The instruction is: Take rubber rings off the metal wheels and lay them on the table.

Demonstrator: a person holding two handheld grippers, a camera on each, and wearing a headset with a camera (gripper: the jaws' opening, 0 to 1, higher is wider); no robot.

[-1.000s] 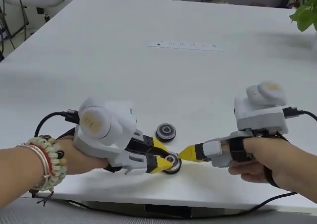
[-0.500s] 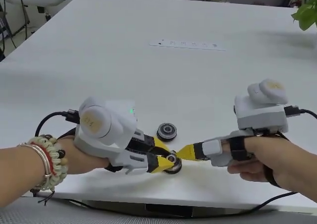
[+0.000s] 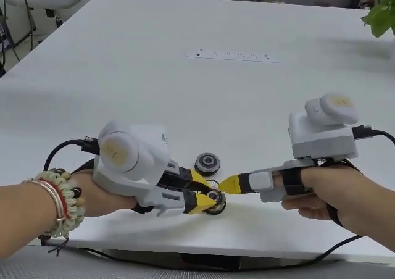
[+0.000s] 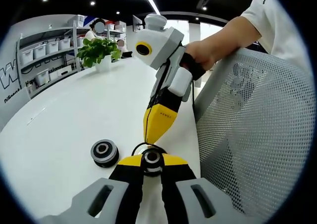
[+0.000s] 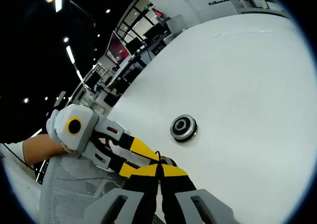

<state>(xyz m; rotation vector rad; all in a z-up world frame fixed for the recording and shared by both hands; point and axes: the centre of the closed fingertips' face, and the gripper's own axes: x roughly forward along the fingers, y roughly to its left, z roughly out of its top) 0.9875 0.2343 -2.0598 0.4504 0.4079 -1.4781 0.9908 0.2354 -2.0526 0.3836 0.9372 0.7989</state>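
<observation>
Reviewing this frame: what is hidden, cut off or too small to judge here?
1. Held wheel, head view: the left gripper's jaws cover most of it, so how much of the rubber ring sits on it is unclear.
2. Right gripper view: the right gripper's own shut jaws hide the held wheel and the pinch point.
3. Flat strip, head view: markings too small.
4. Plant: cut off by the head view's edge.

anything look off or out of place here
Only the rubber ring: it bulges off one side of the wheel clamped in the left gripper, apparently pinched by the right gripper. That fits the task and is no fault. The second wheel lies flat on the table.
</observation>
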